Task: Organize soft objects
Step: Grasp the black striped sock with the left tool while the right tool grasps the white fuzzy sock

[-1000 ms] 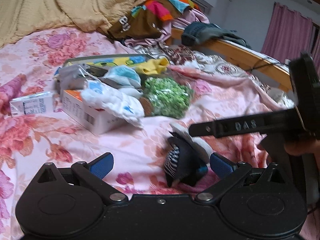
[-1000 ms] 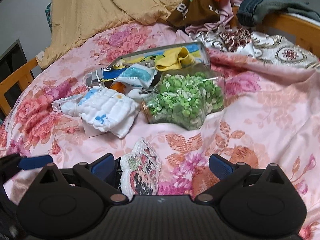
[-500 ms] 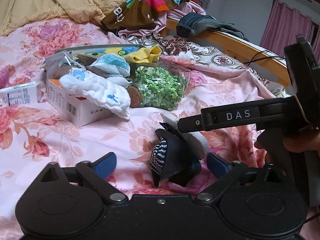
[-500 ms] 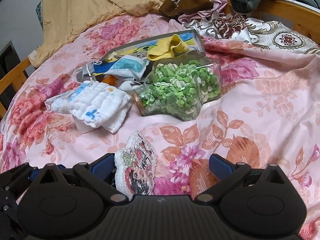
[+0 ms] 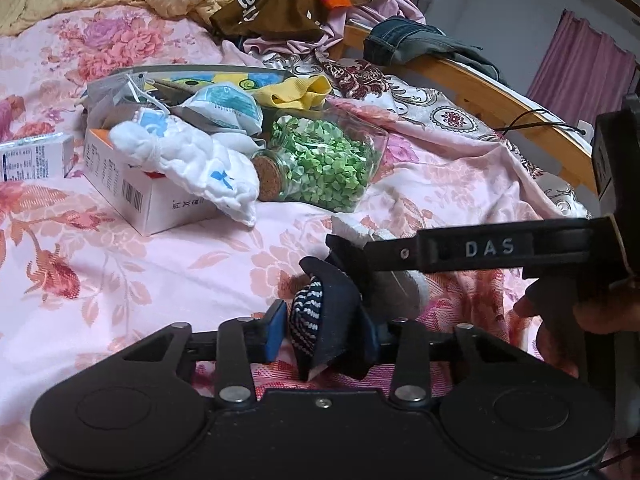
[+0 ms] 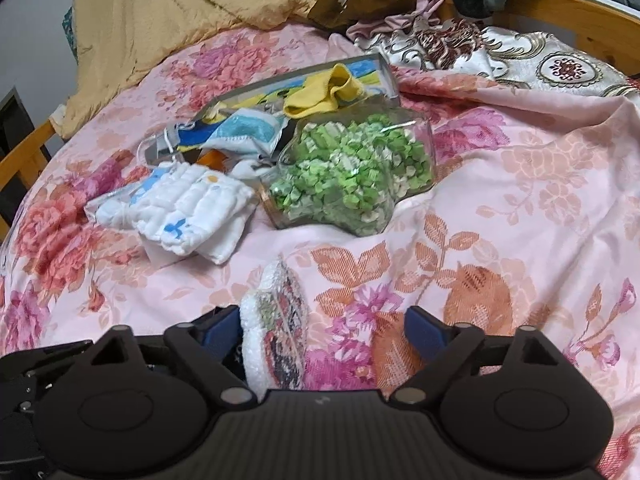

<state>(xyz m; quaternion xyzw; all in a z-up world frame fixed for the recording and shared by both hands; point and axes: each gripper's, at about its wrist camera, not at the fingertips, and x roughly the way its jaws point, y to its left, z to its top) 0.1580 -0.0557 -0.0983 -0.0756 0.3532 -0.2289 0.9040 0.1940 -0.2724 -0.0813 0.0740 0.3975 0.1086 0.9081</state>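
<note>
Now left gripper (image 5: 323, 334) closing, pinching the dark striped sock (image 5: 326, 320) between its pads.

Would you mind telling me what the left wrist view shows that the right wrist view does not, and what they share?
Only the left wrist view: the left claw closing around a dark sock, and a pink curtain.

Only the right wrist view: the right claw, closing, with a patterned white sock by its left pad.

Both: the jar of green bits, the white cloth and the yellow sock.
</note>
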